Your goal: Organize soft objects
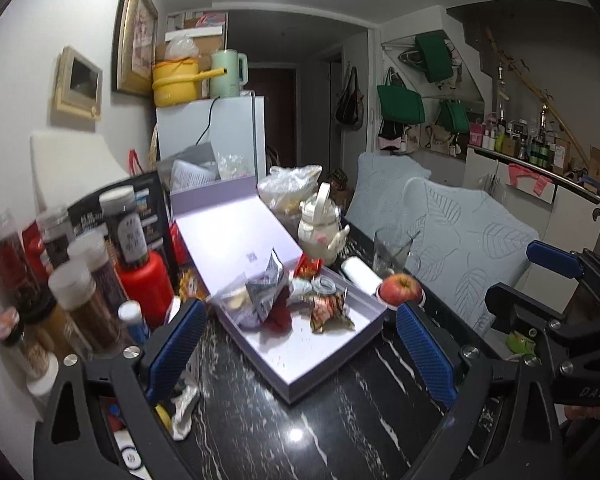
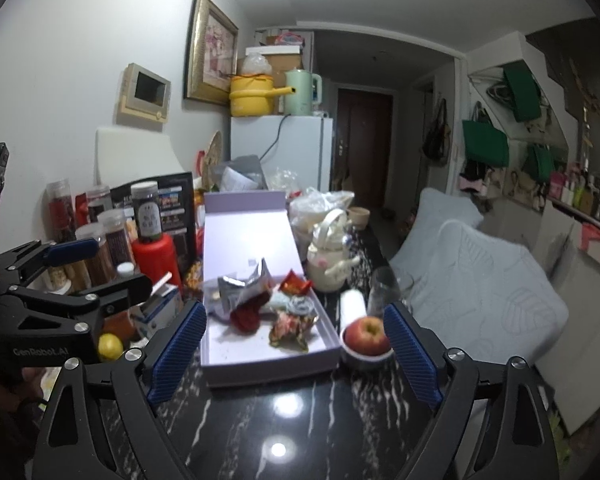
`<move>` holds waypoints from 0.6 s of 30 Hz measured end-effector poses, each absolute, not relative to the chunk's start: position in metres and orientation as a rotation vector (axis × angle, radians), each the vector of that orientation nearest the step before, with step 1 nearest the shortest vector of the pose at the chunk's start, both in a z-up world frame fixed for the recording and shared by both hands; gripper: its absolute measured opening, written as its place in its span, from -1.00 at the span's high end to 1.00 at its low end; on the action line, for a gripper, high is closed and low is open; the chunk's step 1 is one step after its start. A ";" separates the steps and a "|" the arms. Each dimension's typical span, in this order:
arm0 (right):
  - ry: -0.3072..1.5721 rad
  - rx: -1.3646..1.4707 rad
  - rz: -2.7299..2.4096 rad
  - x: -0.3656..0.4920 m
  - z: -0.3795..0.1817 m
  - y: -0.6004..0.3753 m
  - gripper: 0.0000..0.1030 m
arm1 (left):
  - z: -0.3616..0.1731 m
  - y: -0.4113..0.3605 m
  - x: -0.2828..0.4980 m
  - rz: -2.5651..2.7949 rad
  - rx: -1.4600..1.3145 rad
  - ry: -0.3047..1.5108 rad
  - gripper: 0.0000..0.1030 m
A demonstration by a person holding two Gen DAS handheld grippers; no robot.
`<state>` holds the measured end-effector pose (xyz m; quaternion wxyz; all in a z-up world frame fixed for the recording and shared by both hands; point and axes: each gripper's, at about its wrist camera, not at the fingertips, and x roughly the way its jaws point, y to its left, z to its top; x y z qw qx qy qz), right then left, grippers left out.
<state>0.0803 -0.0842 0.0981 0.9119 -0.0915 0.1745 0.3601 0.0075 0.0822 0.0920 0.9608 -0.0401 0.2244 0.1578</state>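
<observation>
Both my grippers hang over the near edge of the table [image 2: 300, 432], fingers spread wide, nothing between them. Left gripper [image 1: 300, 344]; right gripper [image 2: 296, 352].

Soft things sit in the shallow lilac box [image 2: 228, 360] ahead, lid folded back flat behind it. They cluster at the far half of the tray; near half is bare card.

- Silver foil pouch [image 2: 246, 286]: torn open, crumpled, stands half upright. I judge it very light, crackly, slick on the faces. Best hold looks like the pinched top fold, not the flat side.
- Dark red soft lump [image 2: 246, 318] under the pouch: cloth or knit, can't tell which. Should compress; take it through the bulk.
- Patterned red-green-gold bundle [image 2: 290, 330]: crinkled, low, lying nearest me in the tray. Probably light and limp; grip the raised middle ridge.
- Small red wrapper [image 2: 296, 284] and a pale tangle [image 2: 296, 302] behind: blurred, material unclear.

Hard neighbours to avoid: apple [image 2: 368, 334] in a small white dish just right of the box, drinking glass [image 2: 380, 288] behind it, ceramic teapot [image 2: 328, 256]. Spice jars [image 1: 80, 280] and a red bottle [image 1: 148, 288] crowd the left side.

Table is glossy black stone with white veining; slippery, I expect the box may slide if nudged.
</observation>
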 end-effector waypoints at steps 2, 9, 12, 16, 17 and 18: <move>0.380 -0.180 0.734 0.078 0.089 -0.087 -0.77 | 0.083 0.081 0.004 0.314 -0.091 0.474 -0.89; 0.429 -0.181 0.698 0.072 0.062 -0.093 -0.77 | 0.050 0.072 0.002 0.295 -0.102 0.539 -0.89; 0.443 -0.183 0.689 0.071 0.054 -0.095 -0.77 | 0.040 0.071 0.004 0.284 -0.117 0.559 -0.89; 0.466 -0.194 0.682 0.073 0.044 -0.095 -0.77 | 0.030 0.069 0.005 0.282 -0.127 0.578 -0.89; 0.470 -0.197 0.681 0.073 0.043 -0.096 -0.77 | 0.028 0.069 0.005 0.281 -0.128 0.585 -0.89; 0.475 -0.199 0.679 0.073 0.040 -0.095 -0.77 | 0.027 0.068 0.006 0.281 -0.128 0.589 -0.89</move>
